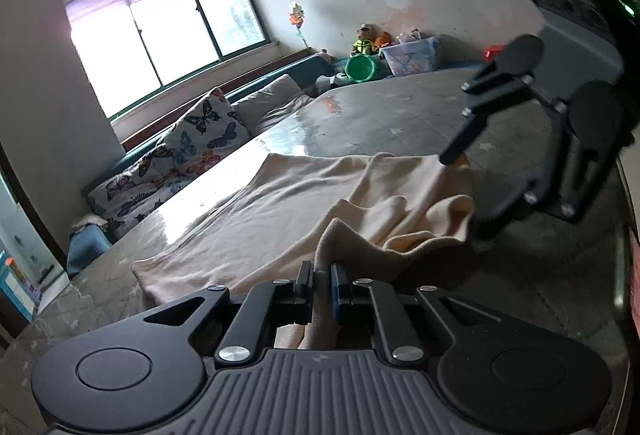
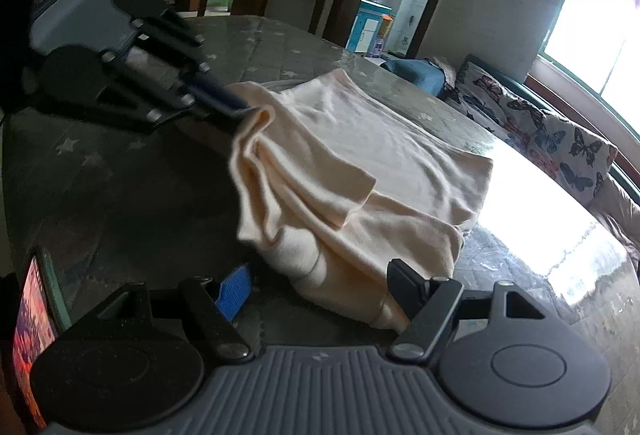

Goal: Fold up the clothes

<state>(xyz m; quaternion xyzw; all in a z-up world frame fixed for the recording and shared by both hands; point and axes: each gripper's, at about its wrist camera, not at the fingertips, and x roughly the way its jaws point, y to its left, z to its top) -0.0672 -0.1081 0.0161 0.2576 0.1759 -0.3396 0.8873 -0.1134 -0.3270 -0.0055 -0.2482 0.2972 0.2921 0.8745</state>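
cream garment (image 1: 320, 203) pinched in left gripper (image 1: 321, 277)

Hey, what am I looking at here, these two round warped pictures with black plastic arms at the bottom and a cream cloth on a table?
These are two hand-held grabbing tools, one in each of a person's hands, each carrying a wide-angle camera that looks out along its own fingers.

The picture facing the window comes from the left claw. It is shut on a raised fold of the cream garment, and the right claw appears at its far right.

The other picture comes from the right claw, which is open, with the garment's near edge lying between its fingers but not pinched.

The garment lies partly folded on a grey star-patterned surface. A lit phone sits at the left edge.
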